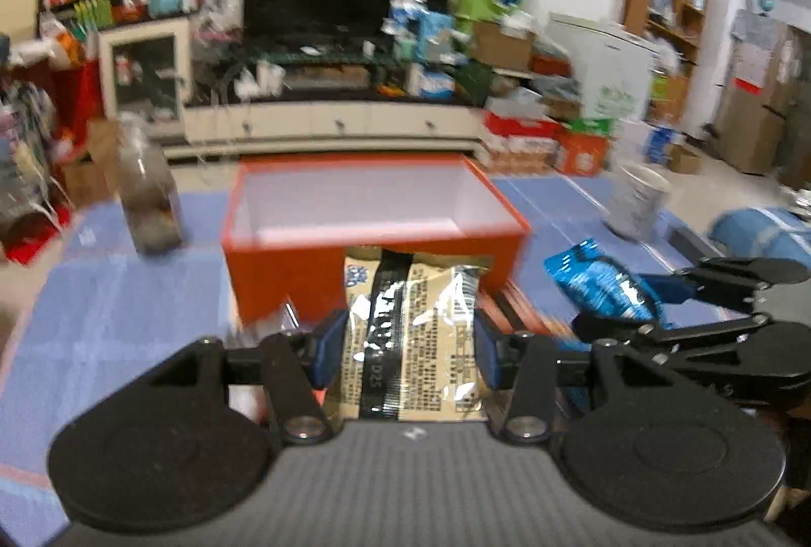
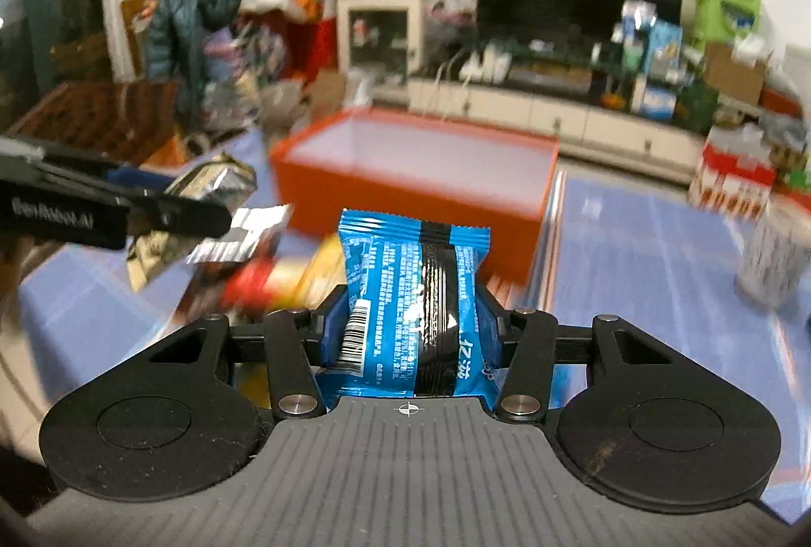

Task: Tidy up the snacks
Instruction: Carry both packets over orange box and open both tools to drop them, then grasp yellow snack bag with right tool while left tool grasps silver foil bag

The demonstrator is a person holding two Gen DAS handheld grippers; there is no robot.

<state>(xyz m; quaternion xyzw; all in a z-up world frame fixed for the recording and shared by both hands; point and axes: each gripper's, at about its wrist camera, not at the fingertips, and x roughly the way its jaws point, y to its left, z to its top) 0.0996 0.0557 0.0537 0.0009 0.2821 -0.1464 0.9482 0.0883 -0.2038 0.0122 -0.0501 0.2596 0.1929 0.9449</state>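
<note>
— Two snack packs are up in the air right now, one in each gripper. The left gripper (image 1: 410, 347) has its fingers squeezed on a gold snack packet (image 1: 413, 334). The right gripper (image 2: 410, 331) has its fingers squeezed on a blue snack packet (image 2: 413, 298).

— Where do they go?

— I think into the orange box (image 1: 284, 265) on the bench (image 1: 116, 324). It sits open just ahead of both packs, and from the left camera it looks bare inside.

— What could go wrong?

— The wrappers are shiny and slippery. If the fingers loosen too soon, a pack could fall in front of the box and not in it. Also the two grippers are close side by side. They could bump if both go for the box at once. And a plastic bottle (image 1: 147, 197) stands near the box's left side, with a paper cup (image 1: 636, 202) off to the right. A wide swing could knock one over.

— Do the two cameras show the same things?

— No. The left camera looks down into the box and shows the bottle. The right camera does not show the bottle. But it shows more loose snacks lying on the bench left of the blue pack, a silver wrapper (image 2: 243, 232) and something red and yellow (image 2: 273, 281), too blurry to name. Those are waiting too.
</note>
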